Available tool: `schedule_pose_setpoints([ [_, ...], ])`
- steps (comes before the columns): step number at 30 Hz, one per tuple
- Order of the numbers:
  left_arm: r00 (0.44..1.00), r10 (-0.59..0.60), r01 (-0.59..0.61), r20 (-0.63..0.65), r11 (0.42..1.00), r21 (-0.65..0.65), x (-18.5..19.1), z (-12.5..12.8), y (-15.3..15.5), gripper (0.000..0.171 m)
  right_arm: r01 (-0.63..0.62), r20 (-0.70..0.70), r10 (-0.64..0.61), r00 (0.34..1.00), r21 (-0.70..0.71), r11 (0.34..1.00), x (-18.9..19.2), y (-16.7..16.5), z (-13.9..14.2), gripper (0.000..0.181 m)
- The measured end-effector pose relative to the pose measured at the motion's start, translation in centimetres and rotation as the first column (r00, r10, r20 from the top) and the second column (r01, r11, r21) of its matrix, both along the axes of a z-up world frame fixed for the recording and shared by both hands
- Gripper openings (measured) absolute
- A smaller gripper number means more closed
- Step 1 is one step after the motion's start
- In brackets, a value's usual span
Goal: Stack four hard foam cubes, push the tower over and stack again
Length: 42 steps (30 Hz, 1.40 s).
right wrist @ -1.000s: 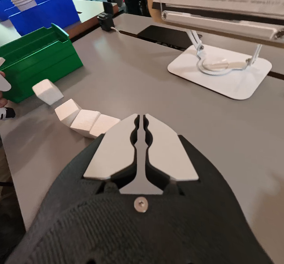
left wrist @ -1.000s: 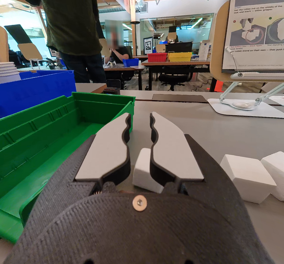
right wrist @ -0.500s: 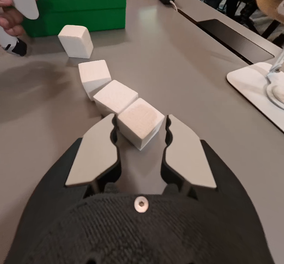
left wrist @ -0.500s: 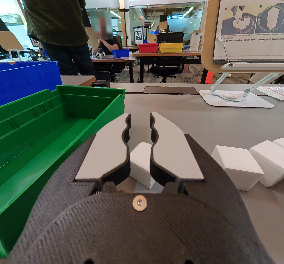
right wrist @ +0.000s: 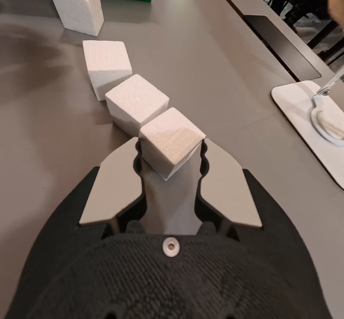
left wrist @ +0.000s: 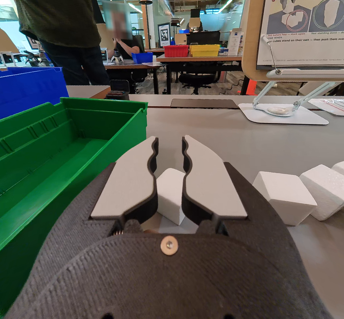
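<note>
The left claw sits low on the gray table beside the green bin at the left of the frame. A white foam cube lies between its fingers — I cannot tell if it is squeezed. The right claw is spread wide around the nearest foam cube of the row — the tips look very close, not clamping.

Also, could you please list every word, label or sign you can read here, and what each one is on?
I cannot quote writing; these bear it.
Printed sheet on the tilted stand, upper right: legible.
Patterned black-and-white sign, far back: small caption.
White box, far back: too small.
White cubes, green bin: none.
</note>
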<state>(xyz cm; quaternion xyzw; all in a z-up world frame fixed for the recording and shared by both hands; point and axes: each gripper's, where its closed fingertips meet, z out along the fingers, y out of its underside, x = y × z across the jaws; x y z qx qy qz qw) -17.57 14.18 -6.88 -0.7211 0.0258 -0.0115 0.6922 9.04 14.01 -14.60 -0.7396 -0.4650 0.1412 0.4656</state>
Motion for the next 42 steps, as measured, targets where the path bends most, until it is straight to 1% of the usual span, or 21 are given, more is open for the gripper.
schedule_pose_setpoints([
  [4, 1.000, 0.003, -0.003, 0.005, 1.000, 0.000, -0.1, 0.0, 0.0, 0.024, 0.077, -0.029, -0.076, 0.997, 0.029, 0.997, 2.3, 0.4, 1.7, 0.062],
  [7, 1.000, 0.003, -0.003, 0.008, 1.000, -0.005, -0.1, -0.1, 0.0, 0.025, 0.196, -0.080, -0.193, 0.978, 0.033, 0.980, 4.9, 1.1, 3.3, 0.062],
  [9, 1.000, 0.002, -0.002, 0.006, 1.000, -0.006, -0.1, -0.1, 0.0, 0.025, 0.291, -0.113, -0.287, 0.951, 0.025, 0.956, 6.3, 1.3, 4.2, 0.061],
  [11, 1.000, 0.003, -0.003, 0.002, 1.000, -0.005, -0.1, -0.1, 0.0, 0.025, 0.331, -0.159, -0.327, 0.931, -0.005, 0.944, 6.6, 0.4, 4.3, 0.061],
  [13, 1.000, 0.002, -0.002, 0.004, 1.000, -0.007, -0.1, -0.1, 0.0, 0.025, 0.360, -0.122, -0.357, 0.926, 0.001, 0.933, 6.8, -0.7, 3.4, 0.061],
  [15, 1.000, 0.000, 0.001, 0.005, 1.000, -0.010, 0.0, -0.2, 0.0, 0.025, 0.354, -0.063, -0.351, 0.934, 0.030, 0.935, 6.5, -1.8, 2.5, 0.061],
  [17, 1.000, -0.002, 0.002, 0.002, 1.000, -0.010, 0.1, -0.2, 0.0, 0.025, 0.338, -0.047, -0.336, 0.941, 0.038, 0.940, 5.8, -2.5, 2.1, 0.061],
  [21, 1.000, -0.008, 0.008, -0.007, 1.000, -0.011, 0.3, -0.2, -0.1, 0.025, 0.315, -0.033, -0.313, 0.949, 0.049, 0.948, 4.9, -2.4, 1.4, 0.061],
  [24, 1.000, -0.010, 0.010, -0.009, 1.000, -0.010, 0.4, -0.2, -0.1, 0.025, 0.319, -0.027, -0.319, 0.948, 0.029, 0.947, 5.3, -2.1, 0.5, 0.061],
  [30, 1.000, -0.015, 0.015, -0.007, 1.000, -0.019, 0.5, -0.4, 0.0, 0.025, 0.337, -0.088, -0.338, 0.937, -0.020, 0.941, 5.6, -1.7, 0.5, 0.061],
  [42, 1.000, -0.020, 0.019, -0.007, 1.000, -0.024, 0.5, -0.5, 0.0, 0.025, 0.328, -0.076, -0.327, 0.942, 0.000, 0.945, 5.2, -1.8, 0.3, 0.061],
])
